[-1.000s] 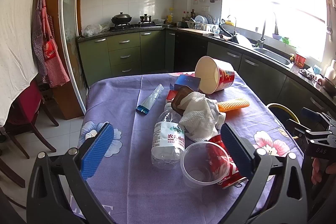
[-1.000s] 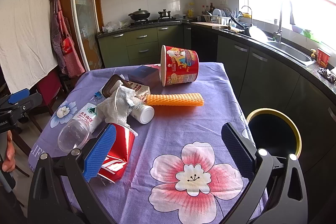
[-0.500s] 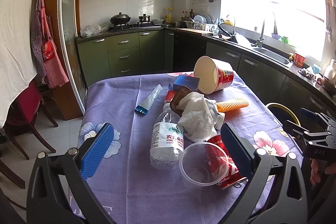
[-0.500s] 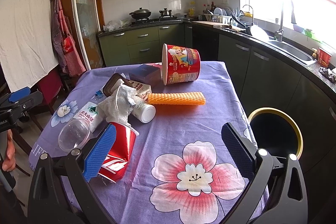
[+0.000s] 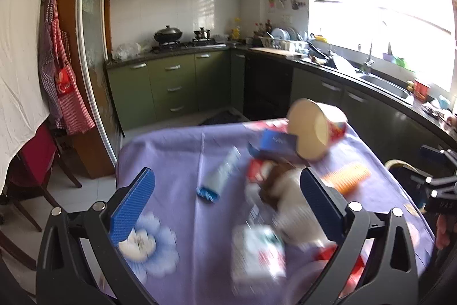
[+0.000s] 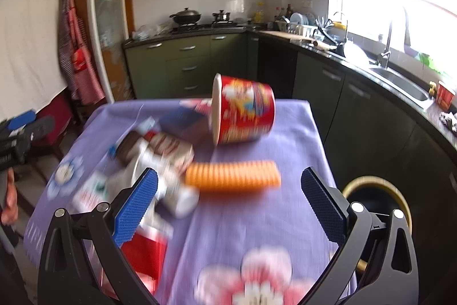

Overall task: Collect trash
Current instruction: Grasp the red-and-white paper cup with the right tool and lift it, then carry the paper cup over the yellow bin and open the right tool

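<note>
Trash lies blurred on a purple flowered tablecloth (image 5: 182, 150). A red paper bucket (image 6: 242, 112) lies on its side at the far end. An orange foam sleeve (image 6: 232, 176) lies across the middle. A white cloth (image 5: 297, 207) drapes over a water bottle (image 5: 258, 253). A crushed red can (image 6: 142, 253) sits by my right gripper's left finger. A blue-capped tube (image 5: 221, 176) and a blue box (image 5: 275, 142) are further back. My left gripper (image 5: 225, 207) and right gripper (image 6: 228, 199) are both open, empty, above the table's near end.
A yellow-rimmed black bin (image 6: 374, 207) stands on the floor right of the table. Green cabinets (image 5: 171, 87) and a counter with a sink (image 6: 400, 79) run along the back and right. A red chair (image 5: 31, 159) stands at the left.
Both grippers have moved forward and lower over the table; the trash now looks closer, sits lower in both views and is motion-blurred. Nothing was grasped.
</note>
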A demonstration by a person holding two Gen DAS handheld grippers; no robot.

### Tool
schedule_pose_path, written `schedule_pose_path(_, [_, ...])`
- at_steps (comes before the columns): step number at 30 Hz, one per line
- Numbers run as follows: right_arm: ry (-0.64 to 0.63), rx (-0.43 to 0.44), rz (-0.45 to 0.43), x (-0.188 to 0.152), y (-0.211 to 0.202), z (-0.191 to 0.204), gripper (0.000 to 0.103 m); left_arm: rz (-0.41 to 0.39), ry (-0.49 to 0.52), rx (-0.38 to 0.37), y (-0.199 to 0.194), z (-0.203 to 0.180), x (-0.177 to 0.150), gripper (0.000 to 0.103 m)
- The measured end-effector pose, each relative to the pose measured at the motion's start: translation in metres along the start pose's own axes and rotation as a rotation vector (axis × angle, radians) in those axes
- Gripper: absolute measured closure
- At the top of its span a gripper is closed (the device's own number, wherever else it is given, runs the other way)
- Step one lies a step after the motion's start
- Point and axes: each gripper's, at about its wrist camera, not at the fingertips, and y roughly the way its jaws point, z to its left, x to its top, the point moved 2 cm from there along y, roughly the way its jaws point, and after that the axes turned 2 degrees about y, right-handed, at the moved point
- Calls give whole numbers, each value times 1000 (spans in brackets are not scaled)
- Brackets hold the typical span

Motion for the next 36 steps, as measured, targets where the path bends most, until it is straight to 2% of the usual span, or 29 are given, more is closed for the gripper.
schedule_pose_path(2, [-17, -14, -11, 23, 24, 7, 4, 3, -23, -13, 23, 10, 7, 6])
schedule_pose_path(5, [-76, -83, -13, 55, 66, 27, 4, 14, -64, -15, 58, 24, 12, 6])
schedule_pose_path(8, [-157, -226, 8, 79, 123, 47, 8, 21, -89, 5, 82, 33, 10, 6])
schedule_pose_path(12, [-191, -368, 50, 88, 182, 53, 20, 34, -102, -5, 96, 37, 1, 6])
schedule_pose_path(16, [-200, -457, 121, 81, 226, 50, 34, 53, -92, -12, 104, 35, -7, 6])
schedule_pose_path(17, [-212, -487, 118, 78, 233, 51, 34, 57, -94, -16, 104, 35, -7, 6])
schedule_pose_path(20, [-249, -568, 84, 75, 242, 50, 58, 64, -93, -28, 105, 34, -9, 6])
schedule_pose_path(21, [-264, -596, 68, 75, 243, 48, 69, 64, -90, -28, 105, 34, -9, 6])
schedule_pose_path(23, [-281, -633, 54, 74, 244, 41, 80, 59, -85, -26, 103, 33, -10, 6])
schedule_pose_path(24, [-292, -655, 43, 76, 242, 37, 90, 58, -83, -27, 103, 32, -10, 6])
schedule_pose_path(25, [-297, -676, 32, 77, 242, 30, 94, 56, -83, -29, 102, 32, -10, 6])
schedule_pose_path(29, [-245, -651, 39, 83, 229, -2, 100, 52, -84, -32, 101, 34, -10, 6])
schedule_pose_path(32, [-137, -556, 60, 98, 202, -32, 99, 55, -86, -32, 101, 33, -11, 6])
schedule_pose_path(36, [108, -277, 178, 113, 177, -95, 100, 53, -84, -36, 99, 31, -11, 6])
